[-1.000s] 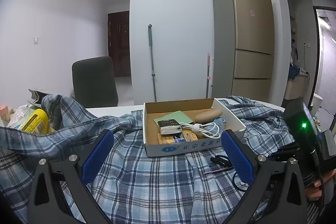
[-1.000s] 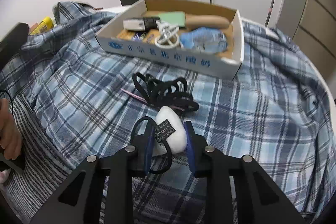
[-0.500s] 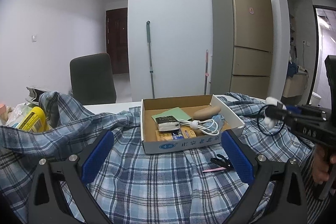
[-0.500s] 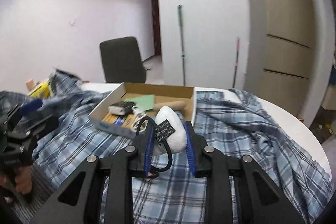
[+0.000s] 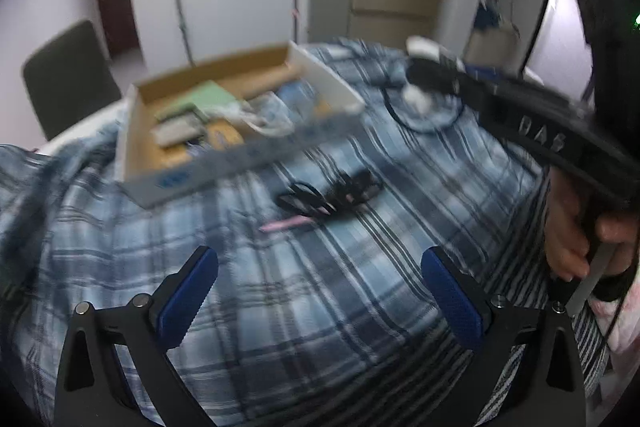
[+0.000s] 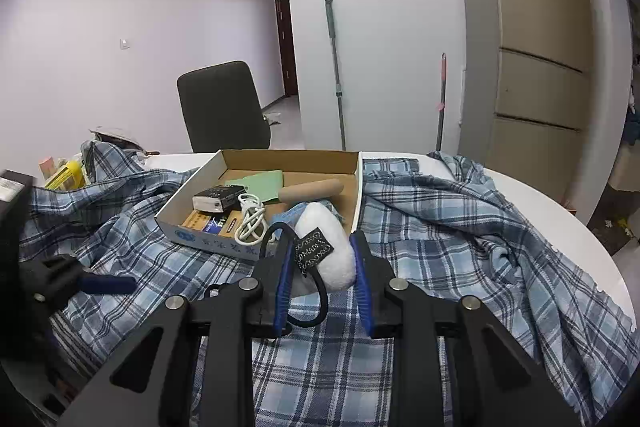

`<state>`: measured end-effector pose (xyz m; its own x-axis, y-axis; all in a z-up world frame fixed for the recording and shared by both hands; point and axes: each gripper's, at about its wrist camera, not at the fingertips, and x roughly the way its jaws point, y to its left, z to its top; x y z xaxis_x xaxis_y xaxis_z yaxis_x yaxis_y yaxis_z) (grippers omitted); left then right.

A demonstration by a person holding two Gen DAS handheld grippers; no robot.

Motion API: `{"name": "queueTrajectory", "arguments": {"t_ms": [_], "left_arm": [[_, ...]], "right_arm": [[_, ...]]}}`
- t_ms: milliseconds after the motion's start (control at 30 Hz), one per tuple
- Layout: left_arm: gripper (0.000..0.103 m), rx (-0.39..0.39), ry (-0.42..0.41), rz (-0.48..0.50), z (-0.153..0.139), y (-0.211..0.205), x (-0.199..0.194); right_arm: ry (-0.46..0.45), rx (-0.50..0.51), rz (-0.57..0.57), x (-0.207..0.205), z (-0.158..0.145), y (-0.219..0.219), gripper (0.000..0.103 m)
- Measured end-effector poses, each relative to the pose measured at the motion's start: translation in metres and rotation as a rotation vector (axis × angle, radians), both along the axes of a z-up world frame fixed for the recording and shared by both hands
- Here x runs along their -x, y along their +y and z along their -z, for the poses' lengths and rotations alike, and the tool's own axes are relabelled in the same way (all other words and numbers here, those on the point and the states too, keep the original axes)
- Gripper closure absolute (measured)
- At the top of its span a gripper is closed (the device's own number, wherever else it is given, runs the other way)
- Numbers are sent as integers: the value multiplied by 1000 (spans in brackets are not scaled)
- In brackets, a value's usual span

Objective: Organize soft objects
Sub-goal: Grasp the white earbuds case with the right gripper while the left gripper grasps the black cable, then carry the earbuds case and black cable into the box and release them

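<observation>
My right gripper (image 6: 322, 277) is shut on a white fluffy pom-pom hair tie (image 6: 332, 243) with a black elastic loop and a black tag, held above the plaid cloth (image 6: 460, 247) near the front right corner of the cardboard box (image 6: 256, 195). In the left wrist view the right gripper (image 5: 424, 71) holds the pom-pom (image 5: 418, 95) in the air, right of the box (image 5: 224, 123). My left gripper (image 5: 320, 291) is open and empty, above the cloth (image 5: 320, 307). A pile of black hair ties (image 5: 328, 191) and a pink clip (image 5: 286, 225) lie on the cloth ahead of it.
The box holds a green card (image 6: 260, 183), a wooden handle (image 6: 312, 189), a white cable (image 6: 250, 219), a black device (image 6: 220, 197) and a blue bag. A dark chair (image 6: 224, 107), a fridge (image 6: 532, 59), a mop (image 6: 336, 67) and a yellow packet (image 6: 66, 175) stand around.
My left gripper has tilted down and moved toward the black hair ties; its view is blurred. My right gripper has carried the pom-pom hair tie closer to the box.
</observation>
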<state>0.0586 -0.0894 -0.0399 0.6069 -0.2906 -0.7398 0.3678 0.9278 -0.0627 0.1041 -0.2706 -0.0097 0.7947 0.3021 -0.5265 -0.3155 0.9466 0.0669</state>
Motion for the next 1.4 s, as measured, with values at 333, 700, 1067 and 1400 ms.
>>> {"name": "queueTrajectory", "arguments": {"t_ms": [333, 700, 1067, 1400], "left_arm": [[13, -54, 153, 39, 28, -35, -45], [24, -62, 189, 26, 40, -42, -73], [77, -65, 174, 52, 42, -58, -90], [88, -21, 72, 88, 20, -48, -55]], "right_arm": [[41, -24, 16, -6, 3, -6, 77], [65, -37, 11, -9, 4, -8, 77], [70, -39, 21, -9, 5, -8, 77], [62, -38, 21, -8, 3, -8, 77]]}}
